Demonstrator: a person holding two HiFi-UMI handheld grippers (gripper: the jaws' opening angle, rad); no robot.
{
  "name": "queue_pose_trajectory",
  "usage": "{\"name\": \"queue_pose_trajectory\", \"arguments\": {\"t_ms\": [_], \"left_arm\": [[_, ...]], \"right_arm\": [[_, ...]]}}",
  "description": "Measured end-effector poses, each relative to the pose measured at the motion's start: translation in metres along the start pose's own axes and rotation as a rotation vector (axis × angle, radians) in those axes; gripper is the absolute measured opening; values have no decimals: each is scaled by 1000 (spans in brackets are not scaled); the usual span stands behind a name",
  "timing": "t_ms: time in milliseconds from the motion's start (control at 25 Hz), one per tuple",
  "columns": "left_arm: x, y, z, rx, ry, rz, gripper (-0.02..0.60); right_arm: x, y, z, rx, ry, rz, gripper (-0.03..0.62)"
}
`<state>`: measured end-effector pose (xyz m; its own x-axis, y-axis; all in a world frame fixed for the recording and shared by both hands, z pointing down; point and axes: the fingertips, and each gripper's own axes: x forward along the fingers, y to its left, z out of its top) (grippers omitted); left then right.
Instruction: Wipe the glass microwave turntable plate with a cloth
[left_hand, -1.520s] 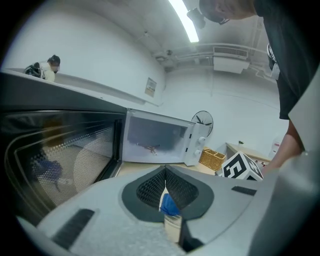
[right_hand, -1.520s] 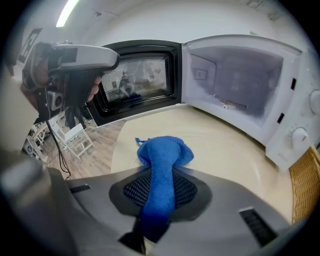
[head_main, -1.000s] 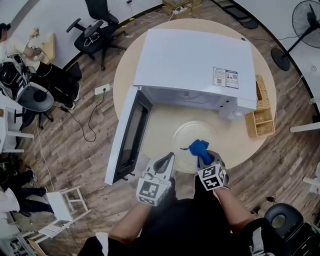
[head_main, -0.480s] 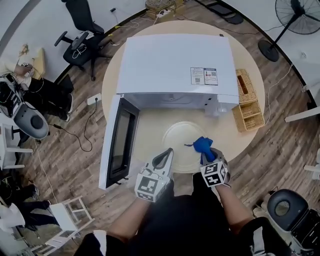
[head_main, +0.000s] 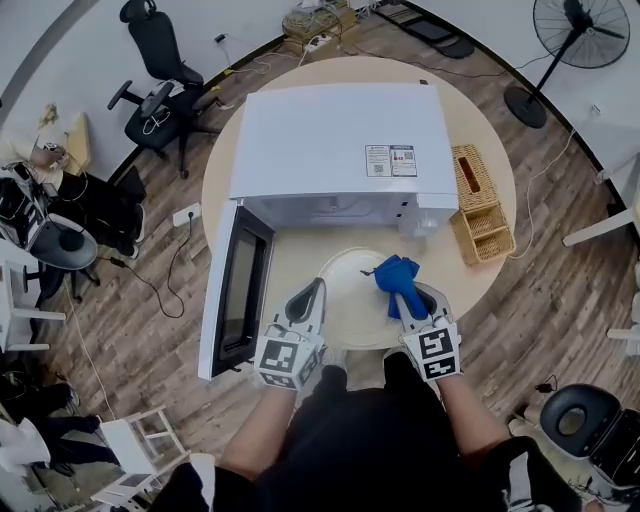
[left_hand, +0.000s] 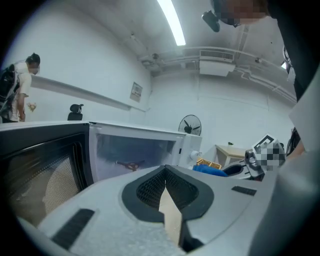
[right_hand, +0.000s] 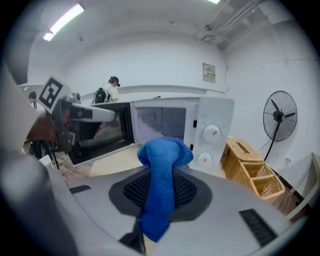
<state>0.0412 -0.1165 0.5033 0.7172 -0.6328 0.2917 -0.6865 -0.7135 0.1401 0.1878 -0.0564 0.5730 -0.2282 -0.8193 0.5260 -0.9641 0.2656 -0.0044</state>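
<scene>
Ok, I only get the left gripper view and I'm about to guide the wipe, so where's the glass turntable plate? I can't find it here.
Observer: The glass turntable plate lies flat on the round table, just in front of the open microwave.
Operator: And the blue thing I glimpse at my right?
Observer: That's the blue cloth. The right gripper is shut on it, and the head view puts it over the plate's right rim.
Operator: Where does my left gripper sit relative to the plate?
Observer: The left gripper points at the plate's left rim, opposite the cloth.
</scene>
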Motion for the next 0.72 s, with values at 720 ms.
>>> {"name": "queue_pose_trajectory", "arguments": {"t_ms": [720], "left_arm": [[-13,-3,86,62,-166,1,6]], "right_arm": [[-80,11,197,-90,-498,2,72]]}}
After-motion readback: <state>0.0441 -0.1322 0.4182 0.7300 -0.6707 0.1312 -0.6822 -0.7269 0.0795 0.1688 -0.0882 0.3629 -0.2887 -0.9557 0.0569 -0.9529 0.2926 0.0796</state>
